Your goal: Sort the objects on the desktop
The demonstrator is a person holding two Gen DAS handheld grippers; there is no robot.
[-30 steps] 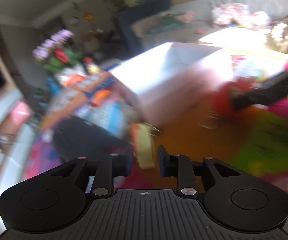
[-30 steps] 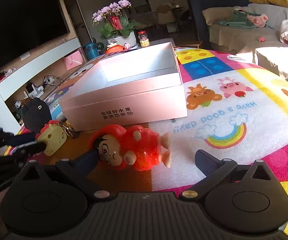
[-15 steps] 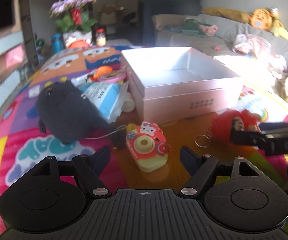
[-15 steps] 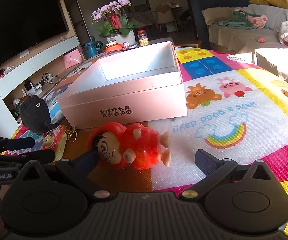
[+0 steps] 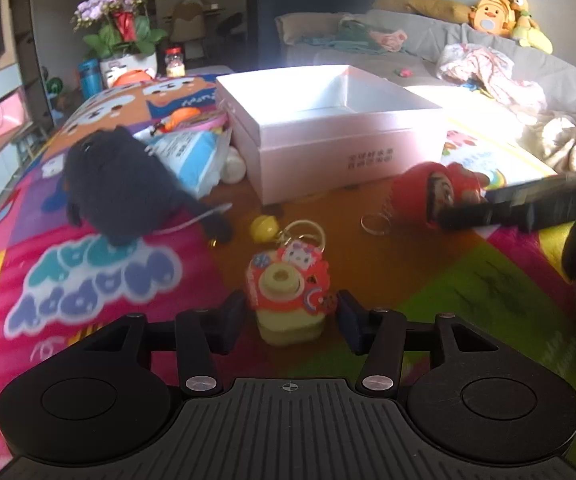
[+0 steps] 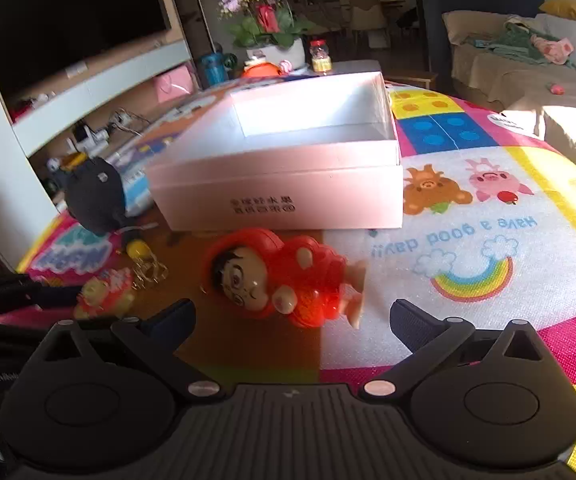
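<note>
A red and yellow toy camera keychain [image 5: 288, 292] lies on the play mat between the fingers of my left gripper [image 5: 290, 318], which is open around it with a small gap each side. It shows in the right wrist view [image 6: 103, 296] too. A red doll [image 6: 283, 280] lies on its side in front of the open pink box [image 6: 288, 184]. My right gripper [image 6: 292, 320] is open, its fingers on either side of the doll's near edge. In the left wrist view the doll [image 5: 428, 196] and box [image 5: 340, 136] sit ahead and to the right.
A black plush toy [image 5: 123, 188] lies left of the box, with a blue packet [image 5: 191, 152] and small toys behind it. A yellow bell [image 5: 263, 228] and key rings lie near the camera. A flower pot [image 6: 267, 28] and sofa [image 5: 488, 60] stand beyond the mat.
My left gripper has swung round, settled over the toy camera, and narrowed around it. My right gripper has moved closer to the red doll and stayed open.
</note>
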